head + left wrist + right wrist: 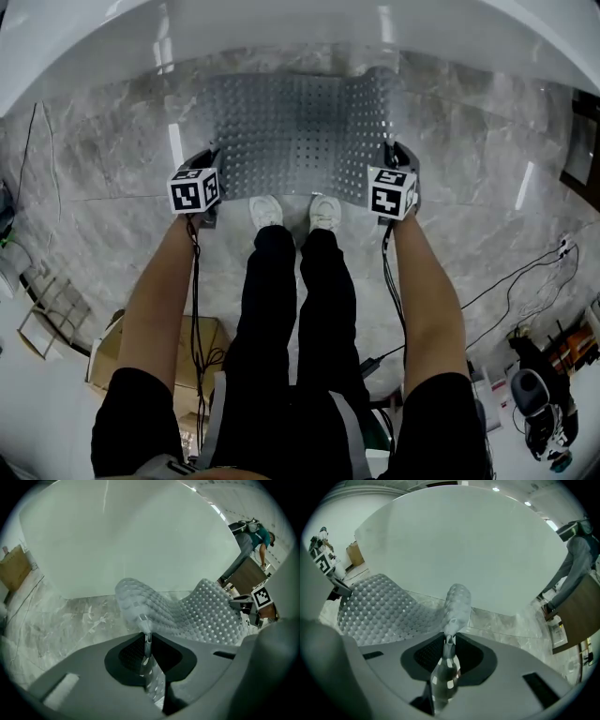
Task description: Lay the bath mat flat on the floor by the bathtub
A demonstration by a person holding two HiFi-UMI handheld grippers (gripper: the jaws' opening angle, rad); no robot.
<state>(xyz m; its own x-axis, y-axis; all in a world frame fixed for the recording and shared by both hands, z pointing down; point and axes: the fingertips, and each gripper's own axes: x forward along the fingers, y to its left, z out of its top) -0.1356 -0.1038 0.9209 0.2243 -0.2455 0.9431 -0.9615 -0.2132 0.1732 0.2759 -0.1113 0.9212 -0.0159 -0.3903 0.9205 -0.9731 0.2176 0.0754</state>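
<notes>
Grey bath mat (295, 131) tight between near-shut fingers (130, 654): left gripper (146, 637), right gripper (448, 641)

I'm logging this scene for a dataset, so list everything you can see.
bath mat: one, grey, studded, spread before the bathtub, near corners lifted.
bathtub: one, white, beyond the bath mat.
floor: grey marble.
cardboard box: one, brown, behind the person's left side.
cables: black, across the floor at right.
shoes: two, white, at the bath mat's near edge.
left gripper: grey, shut on the left corner.
right gripper: grey, shut on the right corner.
</notes>
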